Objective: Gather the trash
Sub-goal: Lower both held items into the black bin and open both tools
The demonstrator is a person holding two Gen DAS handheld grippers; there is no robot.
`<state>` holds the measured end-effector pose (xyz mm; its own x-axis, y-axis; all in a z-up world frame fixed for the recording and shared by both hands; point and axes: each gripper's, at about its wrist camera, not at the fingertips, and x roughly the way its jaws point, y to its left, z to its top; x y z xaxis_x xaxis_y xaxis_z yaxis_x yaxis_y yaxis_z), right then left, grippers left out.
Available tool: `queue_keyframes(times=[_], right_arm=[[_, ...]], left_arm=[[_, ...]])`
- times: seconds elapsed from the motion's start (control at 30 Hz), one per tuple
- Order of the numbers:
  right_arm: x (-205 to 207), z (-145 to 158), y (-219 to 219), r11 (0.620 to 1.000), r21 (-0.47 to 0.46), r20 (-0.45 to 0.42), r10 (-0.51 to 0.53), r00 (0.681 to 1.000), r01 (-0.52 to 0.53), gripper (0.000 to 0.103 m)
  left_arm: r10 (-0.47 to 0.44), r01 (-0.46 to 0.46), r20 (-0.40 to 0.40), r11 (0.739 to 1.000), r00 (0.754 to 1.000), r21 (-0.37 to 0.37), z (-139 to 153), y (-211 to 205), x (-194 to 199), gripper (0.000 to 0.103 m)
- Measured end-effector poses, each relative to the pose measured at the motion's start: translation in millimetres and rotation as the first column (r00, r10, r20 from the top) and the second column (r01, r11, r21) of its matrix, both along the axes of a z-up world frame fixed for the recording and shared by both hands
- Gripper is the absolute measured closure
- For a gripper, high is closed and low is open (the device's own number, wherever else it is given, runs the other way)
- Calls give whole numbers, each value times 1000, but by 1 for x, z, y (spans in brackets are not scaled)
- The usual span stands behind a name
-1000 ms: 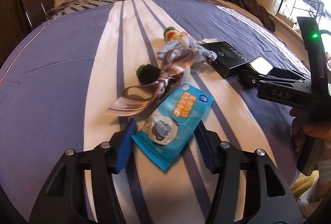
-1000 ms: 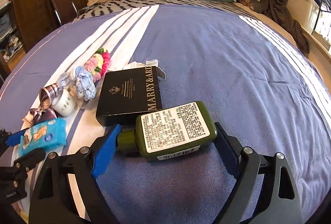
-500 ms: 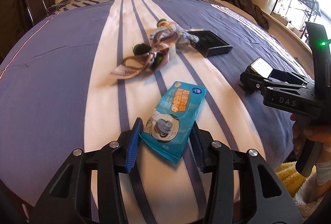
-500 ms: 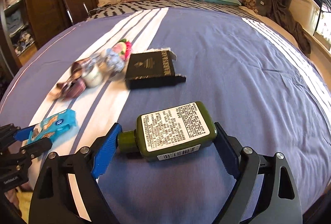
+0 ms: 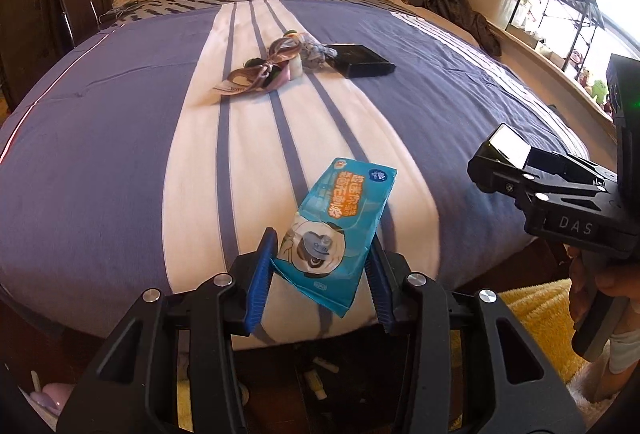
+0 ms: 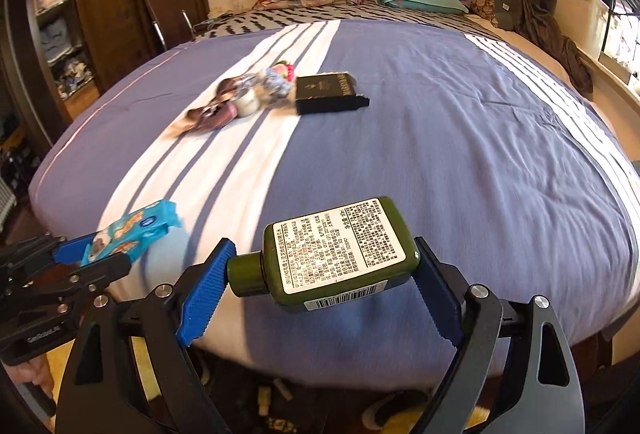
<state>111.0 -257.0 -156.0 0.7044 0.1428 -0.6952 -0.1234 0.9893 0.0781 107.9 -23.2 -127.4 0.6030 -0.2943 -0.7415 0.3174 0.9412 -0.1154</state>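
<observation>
The left gripper (image 5: 320, 270) has its jaws closed on the sides of a blue packet (image 5: 340, 230), whose long axis runs forward, away from the jaws, its far end free above the near edge of the bed (image 5: 100, 161). The right gripper (image 6: 320, 270) holds a green bottle (image 6: 336, 254) crosswise: cap against the left pad, base against the right, label up, so its long axis lies along the line between the jaws. Both items are off the cover, held over the near edge of the bed.

No bin shows in either view, so where the two loads go cannot be told; the floor below the edge shows only scattered small things.

The rest lies far from both grippers, mid-bed: a ribbon (image 5: 256, 75), a small jar (image 6: 246, 101) and a black box (image 6: 326, 93). The ribbon and jar sit to the left, the box to the right, so the box likely suits the right gripper on a later reach.
</observation>
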Motion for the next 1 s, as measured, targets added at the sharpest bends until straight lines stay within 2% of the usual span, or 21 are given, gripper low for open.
queue_keyframes(times=[0.2,0.43,0.73,1.0], right_arm=[[-42,-4,8,1000,9,-3,27,1000,-27,15],[-70,-26,14,999,3,-52,49,997,-49,15],[-88,-74,19,998,5,-149,61,987,-61,15],[-86,-121,21,998,38,-242,65,968,-57,15]], left_arm=[[-16,16,-12,1000,1000,1,-8,-1,-35,62],[-20,20,-77,1000,997,6,-39,1,-64,62],[-12,17,-181,1000,983,25,-94,-3,-77,62],[5,9,-288,999,958,47,-150,-6,-76,62]])
